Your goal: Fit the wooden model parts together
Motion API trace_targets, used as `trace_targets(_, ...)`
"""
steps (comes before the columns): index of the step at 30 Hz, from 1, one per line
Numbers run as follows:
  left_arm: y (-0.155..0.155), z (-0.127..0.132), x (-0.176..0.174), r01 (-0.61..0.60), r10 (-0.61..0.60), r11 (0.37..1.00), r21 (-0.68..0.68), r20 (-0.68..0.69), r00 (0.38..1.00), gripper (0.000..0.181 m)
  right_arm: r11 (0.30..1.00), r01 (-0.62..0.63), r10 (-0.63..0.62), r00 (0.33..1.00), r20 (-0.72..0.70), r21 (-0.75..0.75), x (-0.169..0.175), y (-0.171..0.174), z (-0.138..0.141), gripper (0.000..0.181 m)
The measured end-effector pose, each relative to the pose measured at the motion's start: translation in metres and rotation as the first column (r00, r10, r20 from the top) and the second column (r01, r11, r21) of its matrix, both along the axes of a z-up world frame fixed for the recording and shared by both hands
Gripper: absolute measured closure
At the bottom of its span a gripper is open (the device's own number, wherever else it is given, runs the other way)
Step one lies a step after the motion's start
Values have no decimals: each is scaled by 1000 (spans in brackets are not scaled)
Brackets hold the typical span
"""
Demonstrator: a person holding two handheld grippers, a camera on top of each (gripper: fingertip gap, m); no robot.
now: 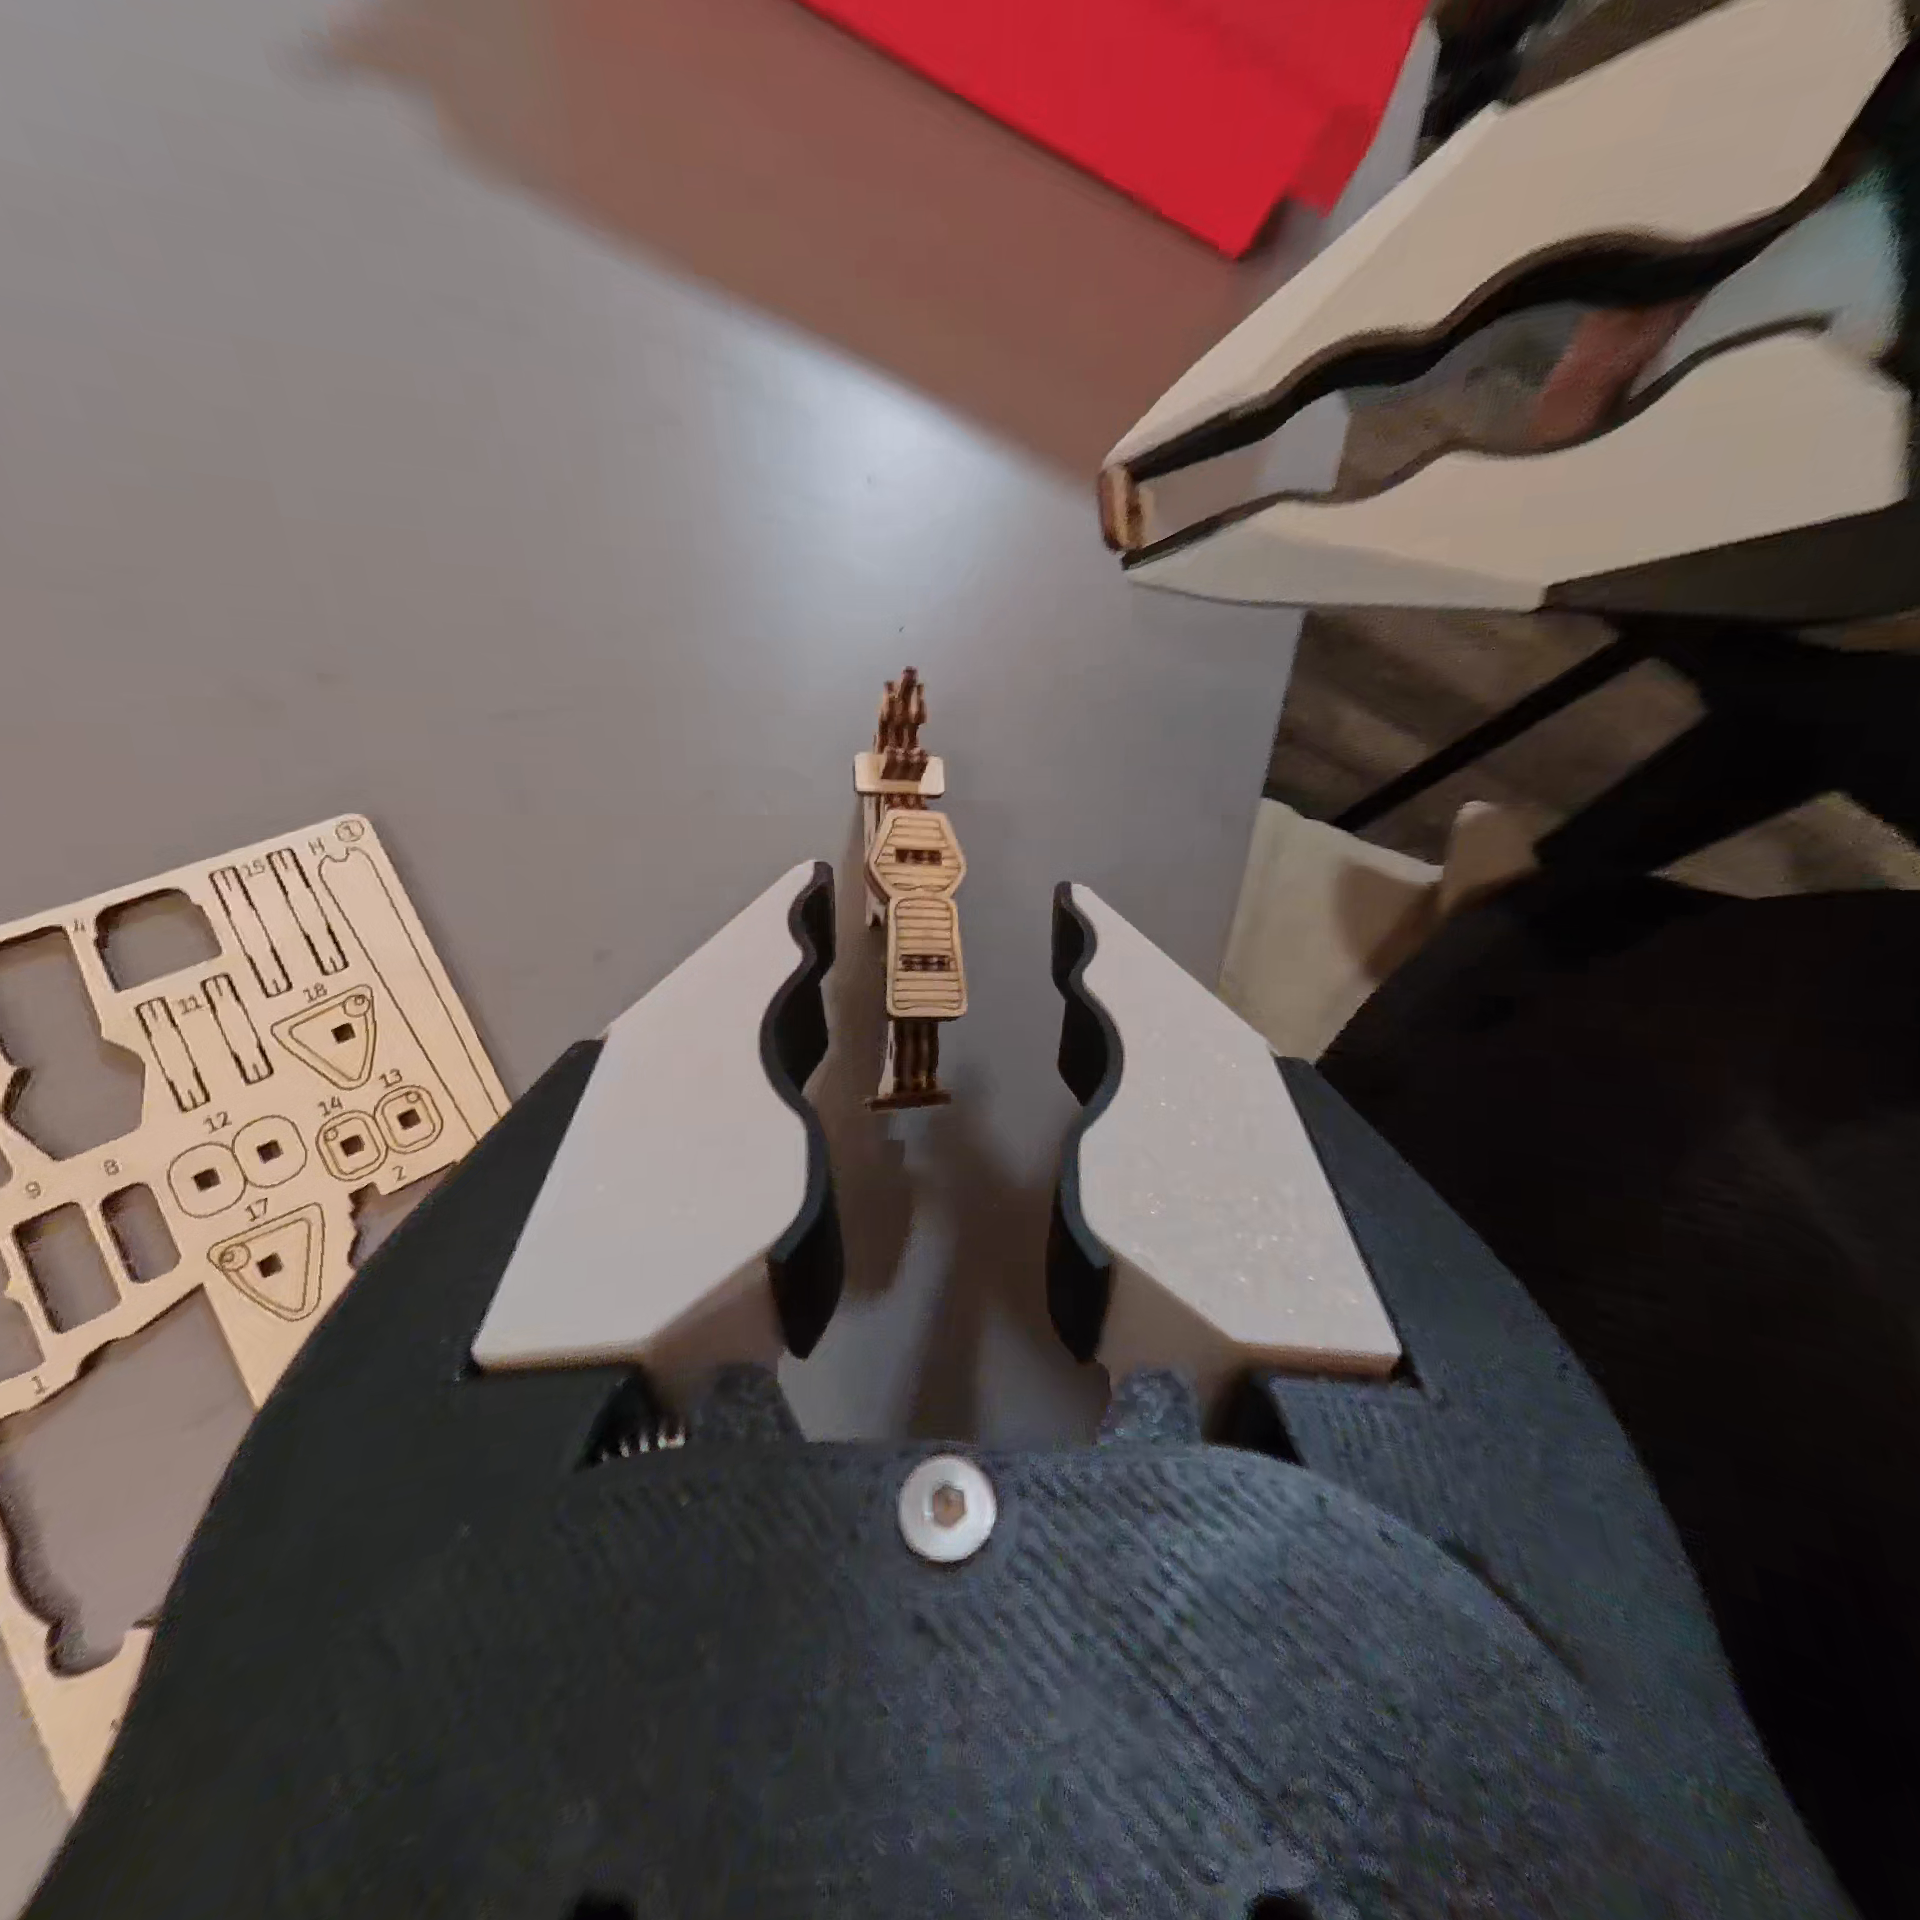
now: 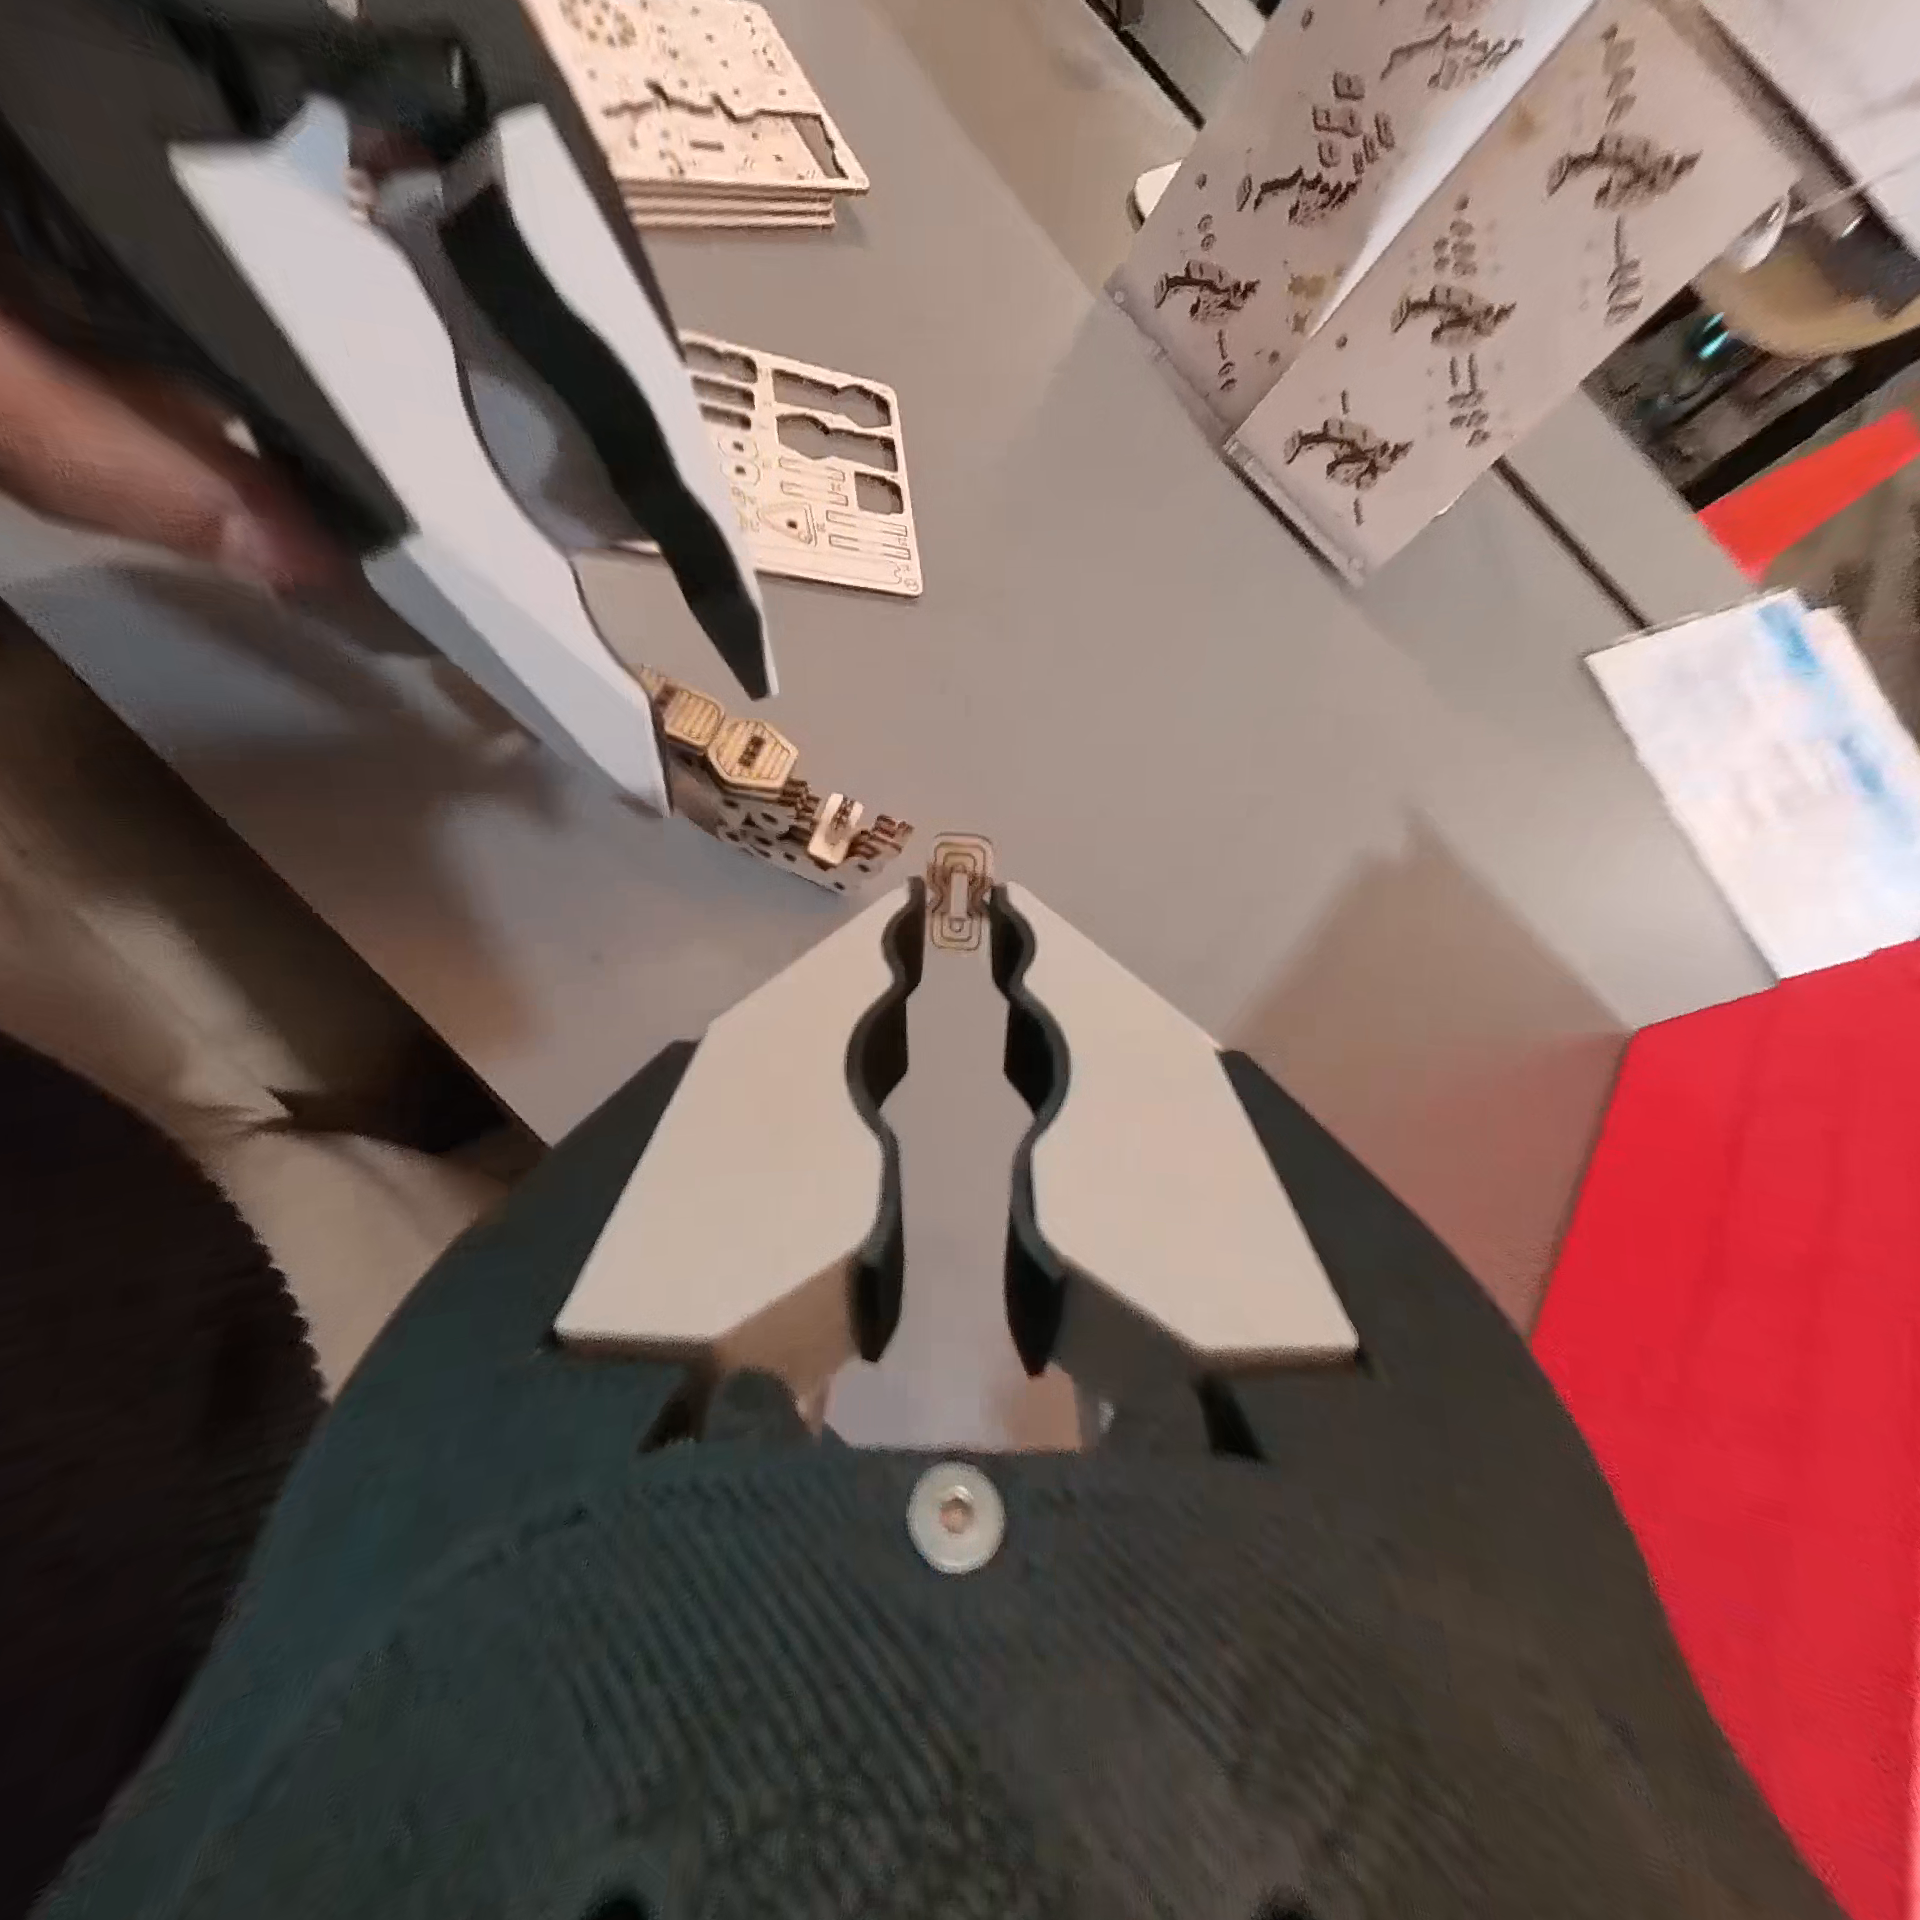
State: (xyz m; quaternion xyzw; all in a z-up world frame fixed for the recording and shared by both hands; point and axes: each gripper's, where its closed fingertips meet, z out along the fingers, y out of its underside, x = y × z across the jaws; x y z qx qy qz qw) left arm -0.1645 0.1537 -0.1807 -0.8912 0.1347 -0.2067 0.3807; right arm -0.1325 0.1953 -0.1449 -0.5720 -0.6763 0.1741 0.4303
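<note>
No box or tray shows in either view; the loose goods lie bare on the grey table (image 1: pixel 416 468). The left gripper (image 1: pixel 943 914) has its jaws apart, with the half-built wooden model (image 1: pixel 914 935) standing on the table between its fingertips, seemingly untouched by either. The right gripper (image 2: pixel 958 902) is clamped on a small engraved wooden part (image 2: pixel 957 896) at its very tips, just right of the model's (image 2: pixel 769 784) far end. A punched-out part sheet (image 1: pixel 187 1143) lies to the left, its near end cut off by the frame, and a stack of further sheets (image 2: pixel 717 114) lies farther off. The left gripper hides the model's near end in the right wrist view. Patterned panels (image 2: pixel 1351 312) stand at the far right, blurred, and red flooring (image 2: pixel 1766 1351) lies beyond the table's edge.
</note>
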Motion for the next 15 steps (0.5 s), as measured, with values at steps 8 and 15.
trace_targets(8, 6, -29, 1, -26, 23, 998, -51, -55, 998, 139, 967, 12, -23, 999, -40, -254, -5, -7, -3, 170)
trace_targets(15, 16, -34, 2, -22, 22, 1000, 7, -97, 995, 162, 887, 37, -44, 999, -5, -459, -8, -15, -15, 170)
